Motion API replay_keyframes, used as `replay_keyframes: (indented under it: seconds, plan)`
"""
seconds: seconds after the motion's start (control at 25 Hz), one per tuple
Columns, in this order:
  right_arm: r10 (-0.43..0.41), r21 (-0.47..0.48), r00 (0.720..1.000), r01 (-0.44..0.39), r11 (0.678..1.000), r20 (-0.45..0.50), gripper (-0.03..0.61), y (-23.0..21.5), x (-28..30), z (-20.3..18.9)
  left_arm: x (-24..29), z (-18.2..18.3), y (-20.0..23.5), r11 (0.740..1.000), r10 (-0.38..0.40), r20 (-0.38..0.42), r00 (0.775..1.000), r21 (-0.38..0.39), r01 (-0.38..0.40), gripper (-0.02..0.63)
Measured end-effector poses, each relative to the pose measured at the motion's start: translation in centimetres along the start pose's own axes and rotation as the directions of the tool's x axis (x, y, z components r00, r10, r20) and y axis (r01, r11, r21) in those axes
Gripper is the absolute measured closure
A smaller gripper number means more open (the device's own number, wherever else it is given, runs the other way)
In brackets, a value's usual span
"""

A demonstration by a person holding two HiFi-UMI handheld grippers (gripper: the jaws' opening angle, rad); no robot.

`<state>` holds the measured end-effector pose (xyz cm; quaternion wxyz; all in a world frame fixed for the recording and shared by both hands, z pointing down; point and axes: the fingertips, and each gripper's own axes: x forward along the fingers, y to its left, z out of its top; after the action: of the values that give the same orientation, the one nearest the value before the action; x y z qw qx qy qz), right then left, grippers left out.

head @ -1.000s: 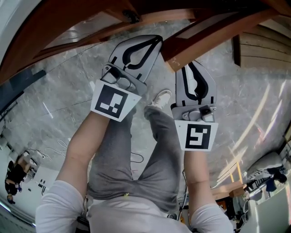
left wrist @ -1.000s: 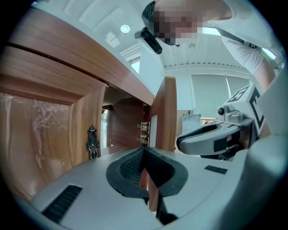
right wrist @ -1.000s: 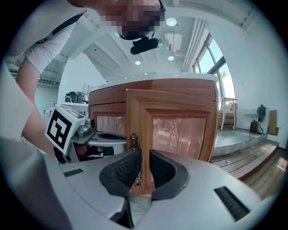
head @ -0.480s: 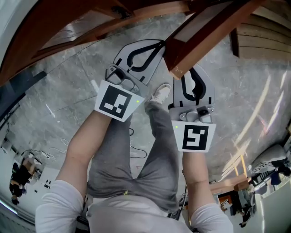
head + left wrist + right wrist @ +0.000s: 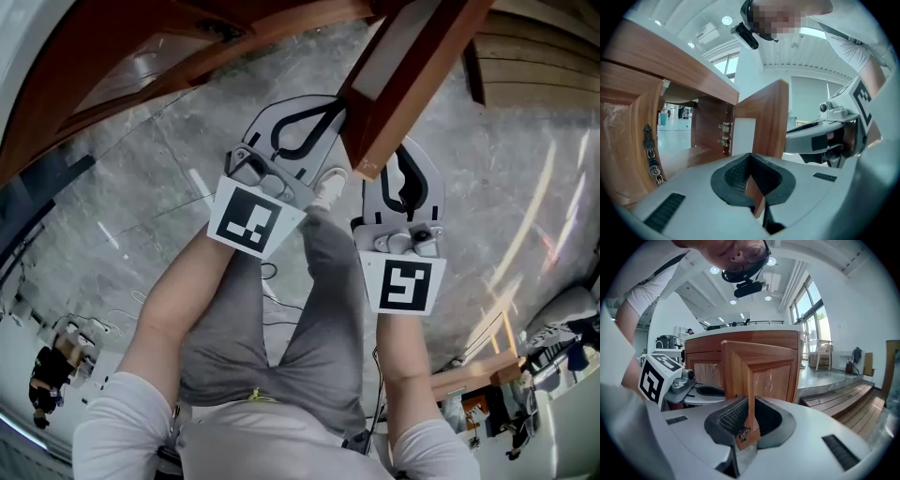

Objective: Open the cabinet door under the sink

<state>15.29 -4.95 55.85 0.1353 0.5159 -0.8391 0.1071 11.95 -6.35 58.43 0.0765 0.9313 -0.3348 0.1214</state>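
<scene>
Over grey floor, door is pinched by right gripper; left gripper closed, seemingly empty; shallow hold could be lost.

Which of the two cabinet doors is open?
The door held in the right gripper, swung out from the cabinet; the other door, left in the left gripper view, stands shut.

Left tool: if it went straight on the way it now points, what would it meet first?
Probably the open door. It stands directly ahead of the left tool with nothing visible between them, though how far off is unclear.
</scene>
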Motion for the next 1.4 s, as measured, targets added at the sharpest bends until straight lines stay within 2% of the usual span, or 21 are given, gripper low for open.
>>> replay_keyframes:
  seconds: [0.24,0.6,0.96,1.16,1.4]
  plan:
    - [-0.015,0.009,1.000,0.015,1.000,-0.003,0.515,-1.6,-1.3,0.0,1.2,0.2,-1.6,1.000,-0.019,-0.010,1.000,-0.007,0.019,0.604]
    - [-0.103,0.026,0.995,0.103,0.994,-0.013,0.515,-5.7,-3.7,-0.1,3.7,0.8,-5.3,0.995,-0.101,-0.027,0.994,0.002,0.102,0.604]
    - [-0.167,0.046,0.986,0.168,0.985,-0.021,0.515,-8.7,-6.1,-0.8,6.3,1.3,-7.9,0.990,-0.142,-0.035,0.989,0.012,0.143,0.604]
    - [-0.161,0.062,0.987,0.161,0.985,-0.004,0.515,-10.0,-7.2,-0.8,7.5,1.5,-9.2,0.989,-0.149,-0.053,0.987,0.020,0.150,0.604]
    - [-0.226,0.081,0.972,0.230,0.970,-0.064,0.515,-12.6,-9.5,-2.2,8.8,3.0,-11.1,0.981,-0.187,-0.041,0.981,0.039,0.189,0.603]
